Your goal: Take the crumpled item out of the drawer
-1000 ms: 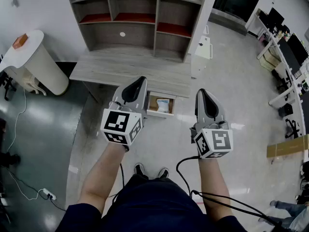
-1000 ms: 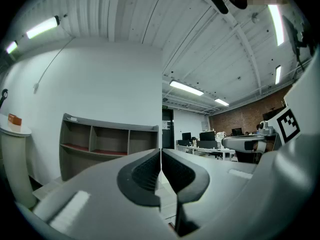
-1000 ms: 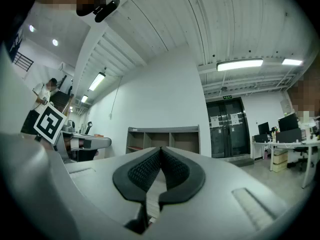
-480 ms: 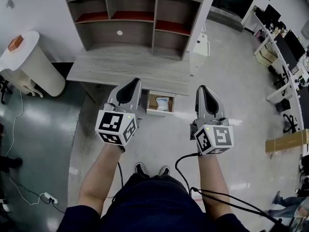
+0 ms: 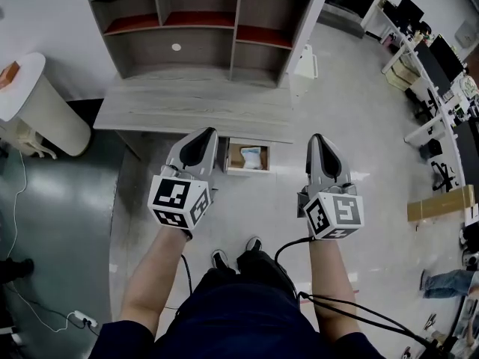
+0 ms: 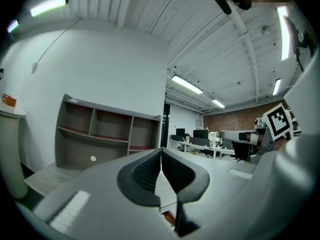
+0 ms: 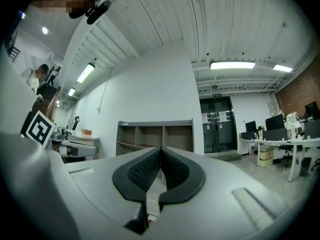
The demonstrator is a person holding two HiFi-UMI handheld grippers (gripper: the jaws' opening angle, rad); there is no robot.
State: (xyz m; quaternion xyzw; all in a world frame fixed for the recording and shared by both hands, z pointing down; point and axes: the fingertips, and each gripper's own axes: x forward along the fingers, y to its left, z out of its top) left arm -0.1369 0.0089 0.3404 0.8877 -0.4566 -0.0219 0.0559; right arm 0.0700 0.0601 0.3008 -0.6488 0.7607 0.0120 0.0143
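Note:
In the head view an open drawer point(image 5: 241, 171) sticks out from under the grey desk point(image 5: 187, 107). A crumpled white and blue item point(image 5: 252, 158) lies inside it. My left gripper point(image 5: 203, 134) hangs just left of the drawer, jaws shut and empty. My right gripper point(image 5: 318, 139) is to the drawer's right, a little farther off, also shut with nothing held. Both point level toward the desk. The left gripper view shows the left gripper's point(image 6: 161, 151) pads pressed together, with the hutch point(image 6: 100, 139) behind. In the right gripper view the right gripper's point(image 7: 161, 150) pads meet as well.
A grey hutch point(image 5: 202, 21) with red-lined shelves stands on the desk. A white round bin point(image 5: 37, 103) is at the left, a small white cabinet point(image 5: 305, 62) at the desk's right end. Office desks point(image 5: 434, 88) and a cardboard box point(image 5: 441, 203) lie right. Cables point(image 5: 45, 313) trail on the floor.
Both grippers have dropped a little in the view, the left one more. The desk and hutch have slid up and left in the picture, and the person's right foot and knee have come forward.

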